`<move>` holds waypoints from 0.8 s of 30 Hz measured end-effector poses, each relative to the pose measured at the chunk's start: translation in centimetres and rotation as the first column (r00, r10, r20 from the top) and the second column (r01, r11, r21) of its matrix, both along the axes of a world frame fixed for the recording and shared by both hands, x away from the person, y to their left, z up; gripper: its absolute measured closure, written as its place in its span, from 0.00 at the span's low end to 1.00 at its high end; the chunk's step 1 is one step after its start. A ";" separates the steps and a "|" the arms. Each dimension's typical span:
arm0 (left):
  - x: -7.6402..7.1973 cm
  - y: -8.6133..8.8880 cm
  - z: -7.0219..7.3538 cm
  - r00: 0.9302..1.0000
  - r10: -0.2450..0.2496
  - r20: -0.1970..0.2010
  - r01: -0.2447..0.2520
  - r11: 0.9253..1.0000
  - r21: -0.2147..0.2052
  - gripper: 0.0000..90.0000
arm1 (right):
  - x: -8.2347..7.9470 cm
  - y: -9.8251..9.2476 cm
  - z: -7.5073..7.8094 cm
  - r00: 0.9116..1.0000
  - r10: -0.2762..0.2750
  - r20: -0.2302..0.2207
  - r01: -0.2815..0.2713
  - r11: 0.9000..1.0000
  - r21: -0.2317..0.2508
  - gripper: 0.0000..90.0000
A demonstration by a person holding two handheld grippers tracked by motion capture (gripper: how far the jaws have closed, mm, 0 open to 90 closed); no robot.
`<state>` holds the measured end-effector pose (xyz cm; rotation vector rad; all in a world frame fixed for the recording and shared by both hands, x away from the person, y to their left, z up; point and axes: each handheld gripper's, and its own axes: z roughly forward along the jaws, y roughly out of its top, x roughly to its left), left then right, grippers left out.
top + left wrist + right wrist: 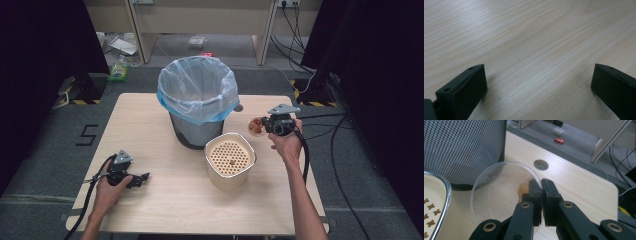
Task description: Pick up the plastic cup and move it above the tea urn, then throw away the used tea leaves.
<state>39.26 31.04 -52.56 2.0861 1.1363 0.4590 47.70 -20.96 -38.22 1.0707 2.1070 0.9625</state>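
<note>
Pinching the clear dish (pixel 499 192) by its rim, right gripper (pixel 541 195) hangs at the bin's (pixel 197 100) three o'clock; left gripper (pixel 142 179) rests wide apart, empty, on open table (pixel 165 200).

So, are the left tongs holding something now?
No, the left tongs stand wide open over the bare table, with nothing between their jaws.

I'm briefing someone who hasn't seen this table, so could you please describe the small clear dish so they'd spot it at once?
Start at the mesh bin with the blue-rimmed bag at the table's middle. Just right of it, past the cream square container with the perforated insert, the right tool pinches the rim of the clear dish. It is the one transparent, round, shallow thing, with brownish bits inside.
</note>
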 end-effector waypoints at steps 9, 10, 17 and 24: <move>0.0 0.0 0.0 1.000 0.000 0.000 0.000 1.000 0.000 0.00 | -1.4 -0.4 2.2 0.996 0.009 0.087 -0.007 1.000 -0.015 0.97; 0.0 0.0 0.0 1.000 0.000 0.000 0.000 1.000 0.000 0.00 | -1.7 -0.3 2.4 0.995 0.016 0.095 -0.015 1.000 -0.018 0.96; 0.0 0.0 0.0 1.000 0.000 0.000 0.000 1.000 0.000 0.00 | -3.0 0.9 3.0 0.988 0.054 0.147 -0.050 0.998 -0.033 0.96; 0.0 0.0 0.0 1.000 0.000 0.000 0.000 1.000 0.000 0.00 | -4.4 2.3 3.7 0.972 0.096 0.215 -0.081 0.994 -0.075 0.96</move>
